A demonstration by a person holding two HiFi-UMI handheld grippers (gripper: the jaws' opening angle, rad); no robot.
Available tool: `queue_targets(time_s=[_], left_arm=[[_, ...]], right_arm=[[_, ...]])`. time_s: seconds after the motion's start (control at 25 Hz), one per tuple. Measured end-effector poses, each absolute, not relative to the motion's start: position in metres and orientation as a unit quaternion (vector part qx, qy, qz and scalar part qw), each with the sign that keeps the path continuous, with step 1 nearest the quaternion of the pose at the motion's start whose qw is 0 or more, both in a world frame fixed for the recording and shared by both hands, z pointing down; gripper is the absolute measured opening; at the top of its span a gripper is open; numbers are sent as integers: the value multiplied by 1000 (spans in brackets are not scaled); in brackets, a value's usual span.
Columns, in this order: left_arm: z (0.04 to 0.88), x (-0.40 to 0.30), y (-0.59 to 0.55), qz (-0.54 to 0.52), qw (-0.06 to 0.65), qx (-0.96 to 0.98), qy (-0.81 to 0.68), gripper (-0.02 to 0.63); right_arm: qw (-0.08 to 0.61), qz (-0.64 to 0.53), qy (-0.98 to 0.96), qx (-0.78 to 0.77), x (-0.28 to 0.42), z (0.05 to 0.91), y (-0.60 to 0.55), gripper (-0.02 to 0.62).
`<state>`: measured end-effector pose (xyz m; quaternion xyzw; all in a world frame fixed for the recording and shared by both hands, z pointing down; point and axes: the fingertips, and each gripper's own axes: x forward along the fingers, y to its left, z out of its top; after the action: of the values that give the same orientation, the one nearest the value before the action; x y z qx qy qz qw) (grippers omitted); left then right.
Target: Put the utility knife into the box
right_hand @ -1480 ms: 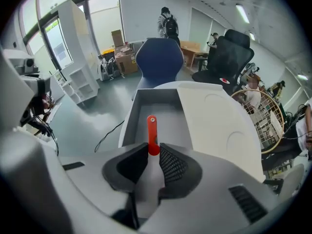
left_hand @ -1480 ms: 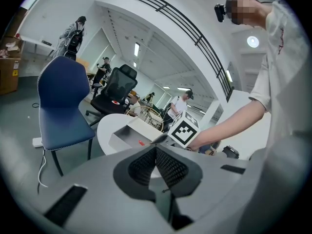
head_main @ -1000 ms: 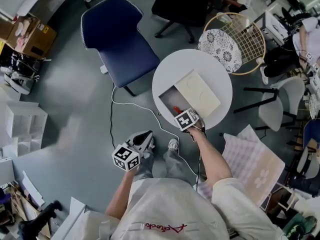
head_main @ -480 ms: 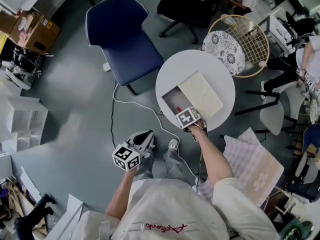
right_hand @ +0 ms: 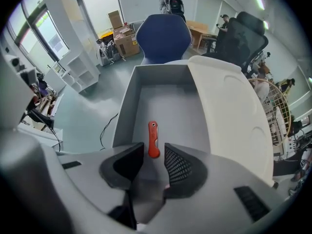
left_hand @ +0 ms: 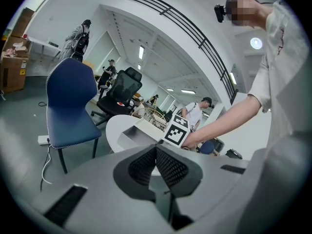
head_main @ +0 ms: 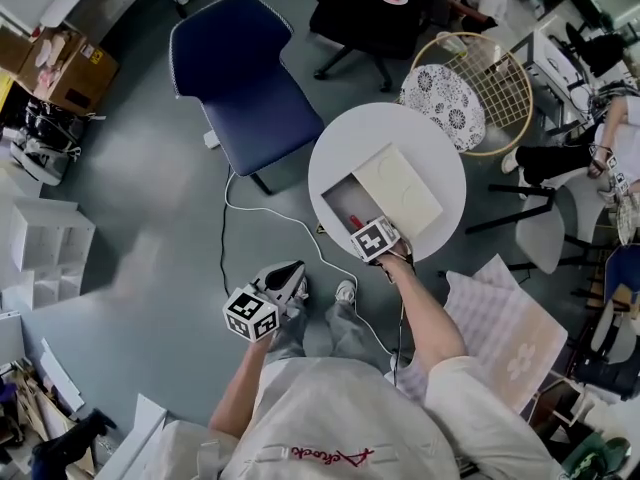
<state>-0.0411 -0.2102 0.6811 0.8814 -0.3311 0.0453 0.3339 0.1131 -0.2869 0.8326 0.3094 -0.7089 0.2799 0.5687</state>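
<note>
The red utility knife [right_hand: 153, 138] lies flat on the floor of the open grey box [right_hand: 127, 96], its white lid [right_hand: 229, 111] slid off to the right. My right gripper [right_hand: 153, 151] points down over the knife's near end. Its jaws have just been opening, and its pads stand apart from the knife. In the head view the knife [head_main: 353, 220] shows in the box [head_main: 340, 200] just beyond the right gripper [head_main: 368, 236]. My left gripper [head_main: 285, 280] hangs low beside the person's leg, away from the table. Its pads [left_hand: 168, 167] meet with nothing between them.
The box sits on a small round white table [head_main: 430, 138]. A blue chair [head_main: 245, 68] stands to the left, with a white cable [head_main: 260, 213] across the floor. A wire basket [head_main: 480, 78] and a black office chair [head_main: 370, 8] lie beyond. A patterned sheet [head_main: 505, 318] is at the right.
Only the head view's framing shifts a little. Both grippers and the red knife keep their places over and in the box.
</note>
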Motion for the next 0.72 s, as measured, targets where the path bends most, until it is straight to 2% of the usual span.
queue_targets(time_s=[0.32, 0.56, 0.72], left_arm=[[674, -28, -213, 37, 324, 892, -315, 11], [668, -21, -213, 41, 309, 903, -294, 11], [662, -19, -212, 42, 300, 913, -275, 11]], right_arm=[[546, 277, -720, 326, 111, 818, -284, 134], [530, 270, -725, 347, 116, 801, -281, 42], [500, 272, -734, 371, 112, 782, -283, 20]])
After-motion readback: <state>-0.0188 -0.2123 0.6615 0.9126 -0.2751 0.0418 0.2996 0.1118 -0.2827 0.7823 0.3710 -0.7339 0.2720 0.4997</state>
